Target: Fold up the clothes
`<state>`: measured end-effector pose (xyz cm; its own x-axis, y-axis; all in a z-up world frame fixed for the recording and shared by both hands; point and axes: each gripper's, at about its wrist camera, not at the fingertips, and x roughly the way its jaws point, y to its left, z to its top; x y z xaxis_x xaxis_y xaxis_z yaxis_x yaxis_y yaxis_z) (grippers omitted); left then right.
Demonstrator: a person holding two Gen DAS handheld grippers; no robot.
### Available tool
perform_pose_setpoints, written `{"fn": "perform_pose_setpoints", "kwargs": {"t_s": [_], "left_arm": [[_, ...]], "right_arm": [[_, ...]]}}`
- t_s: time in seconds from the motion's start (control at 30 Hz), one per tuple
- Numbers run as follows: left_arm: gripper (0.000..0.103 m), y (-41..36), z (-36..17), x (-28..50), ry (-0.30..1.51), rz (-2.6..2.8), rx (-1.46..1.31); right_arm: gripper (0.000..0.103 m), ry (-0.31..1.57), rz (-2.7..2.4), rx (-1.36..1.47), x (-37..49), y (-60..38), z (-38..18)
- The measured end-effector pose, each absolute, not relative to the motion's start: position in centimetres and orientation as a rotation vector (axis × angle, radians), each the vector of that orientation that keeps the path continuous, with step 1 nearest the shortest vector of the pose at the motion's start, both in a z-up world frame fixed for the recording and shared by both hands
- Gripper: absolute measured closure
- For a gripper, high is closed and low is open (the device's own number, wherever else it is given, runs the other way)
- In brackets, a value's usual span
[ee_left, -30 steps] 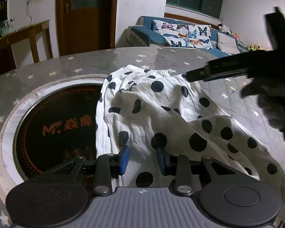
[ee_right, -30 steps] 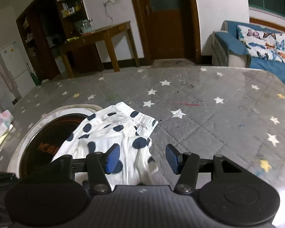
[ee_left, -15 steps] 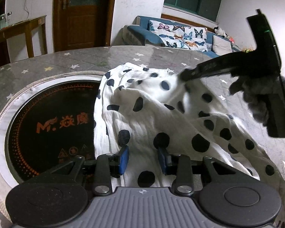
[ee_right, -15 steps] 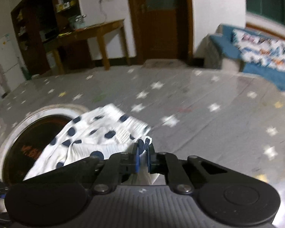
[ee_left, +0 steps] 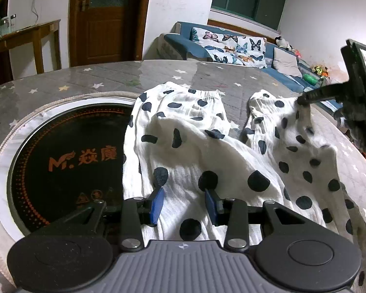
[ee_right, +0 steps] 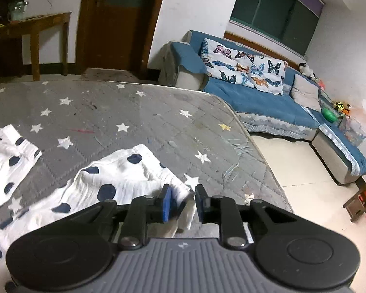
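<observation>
White trousers with dark polka dots lie spread on the grey star-patterned table, their two legs apart toward the far side. My left gripper is open, its blue pads either side of the cloth near me. My right gripper is open with a gap between its pads; the right leg's end lies between and just under them. In the left wrist view the right gripper sits at that leg's far end.
A round black cooktop with orange lettering is set in the table left of the trousers. The table's right edge drops to a tiled floor. A blue sofa stands beyond.
My right gripper shut on the trouser leg, carried it to the right away from the other leg, and has now opened. My left gripper has stayed open over the cloth.
</observation>
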<state>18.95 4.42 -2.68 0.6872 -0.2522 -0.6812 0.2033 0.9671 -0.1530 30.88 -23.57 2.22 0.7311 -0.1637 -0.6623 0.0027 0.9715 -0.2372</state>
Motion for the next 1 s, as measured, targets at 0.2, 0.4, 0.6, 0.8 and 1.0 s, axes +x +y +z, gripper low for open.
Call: {"fn": "perform_pose_setpoints", "kwargs": {"t_s": [0.2, 0.4, 0.6, 0.8, 1.0], "left_arm": [[0.062, 4.1, -2.6, 18.9, 0.775, -0.237, -0.052], [0.058, 3.7, -2.6, 18.8, 0.772, -0.231, -0.036], [0.057, 4.0, -2.7, 18.8, 0.771, -0.234, -0.041], [0.056, 4.3, -2.7, 18.7, 0.769, -0.239, -0.055], [0.056, 4.4, -2.7, 18.6, 0.764, -0.242, -0.060]], "right_arm": [[0.069, 0.680, 0.096, -0.185, 29.7, -20.8, 4.2], [0.064, 0.768, 0.416, -0.109, 30.9, -15.2, 4.3], [0.064, 0.848, 0.526, -0.165, 32.8, -9.9, 1.9], [0.065, 0.865, 0.517, -0.213, 34.6, -7.9, -0.1], [0.067, 0.833, 0.467, -0.255, 36.2, -6.8, -0.2]]}}
